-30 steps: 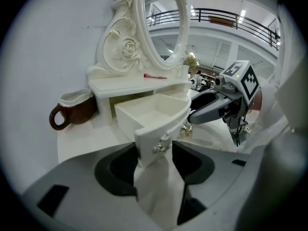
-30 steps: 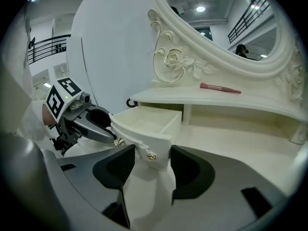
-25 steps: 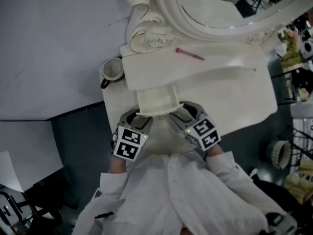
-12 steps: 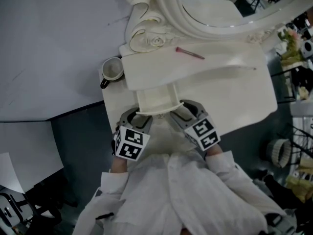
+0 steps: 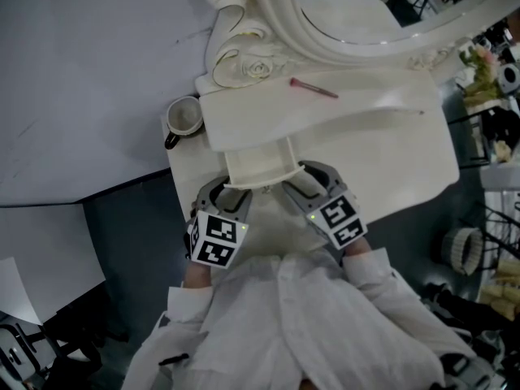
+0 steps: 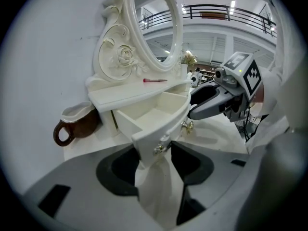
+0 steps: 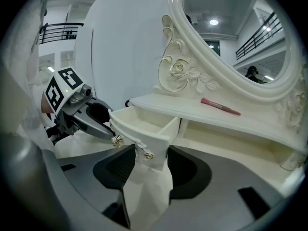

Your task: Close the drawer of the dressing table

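- Head view: the drawer (image 5: 258, 167) stands pulled out from under the upper shelf of the dressing table (image 5: 390, 161), its curved front facing the person. It is open and not yet pushed in.
- The front carries two gold knobs (image 6: 159, 149), which are not gripped; a push on the face needs no hold on them.
- The left gripper (image 5: 229, 195) sits at the front's left corner. Its own view shows the jaws apart, straddling that corner without clamping it.
- The right gripper (image 5: 305, 181) mirrors it at the right corner, jaws wide apart around the front's edge, pads not pressing.
- One gripper at each end likely keeps the push even, so the drawer slides straight and does not jam.
- A brown-and-white cup (image 5: 185, 116) stands on the tabletop left of the drawer, and a pink stick (image 5: 315, 89) lies on the shelf below the mirror (image 5: 366, 15). Both are out of the drawer's path.
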The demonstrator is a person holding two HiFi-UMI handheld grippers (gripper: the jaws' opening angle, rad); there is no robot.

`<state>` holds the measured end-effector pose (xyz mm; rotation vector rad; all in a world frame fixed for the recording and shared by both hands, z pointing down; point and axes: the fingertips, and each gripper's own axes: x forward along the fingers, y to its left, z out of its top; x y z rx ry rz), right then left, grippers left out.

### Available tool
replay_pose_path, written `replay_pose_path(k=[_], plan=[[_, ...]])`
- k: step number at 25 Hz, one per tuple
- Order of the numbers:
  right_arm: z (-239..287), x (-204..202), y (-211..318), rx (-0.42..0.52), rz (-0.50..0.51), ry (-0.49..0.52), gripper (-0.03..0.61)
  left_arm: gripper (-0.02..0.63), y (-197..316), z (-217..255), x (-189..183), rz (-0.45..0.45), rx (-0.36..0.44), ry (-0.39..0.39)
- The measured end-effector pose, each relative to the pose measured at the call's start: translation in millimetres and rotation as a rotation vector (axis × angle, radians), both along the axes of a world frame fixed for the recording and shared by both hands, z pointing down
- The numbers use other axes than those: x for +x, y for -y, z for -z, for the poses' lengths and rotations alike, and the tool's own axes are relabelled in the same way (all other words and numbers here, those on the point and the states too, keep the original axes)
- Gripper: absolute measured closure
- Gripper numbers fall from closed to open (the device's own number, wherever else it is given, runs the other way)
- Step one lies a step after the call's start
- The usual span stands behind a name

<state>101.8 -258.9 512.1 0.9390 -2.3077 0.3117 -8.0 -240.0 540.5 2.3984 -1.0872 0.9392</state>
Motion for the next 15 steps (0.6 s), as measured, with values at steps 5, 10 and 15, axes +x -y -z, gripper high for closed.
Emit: replay_pose_path(k=[5, 10, 15], plan=[[-1, -1, 5, 0.008, 0.01, -0.009, 0.371, 0.403, 4, 0, -1, 0.01, 0.005, 0.0], [-4, -1, 11, 0.0, 0.013, -0.013, 0.371, 0.405, 8, -3, -2, 0.017, -0.001, 0.007], [-13, 1, 10, -0.041, 0.001, 0.006, 0.37, 0.41, 7, -7, -1, 0.021, -0.014, 0.029]])
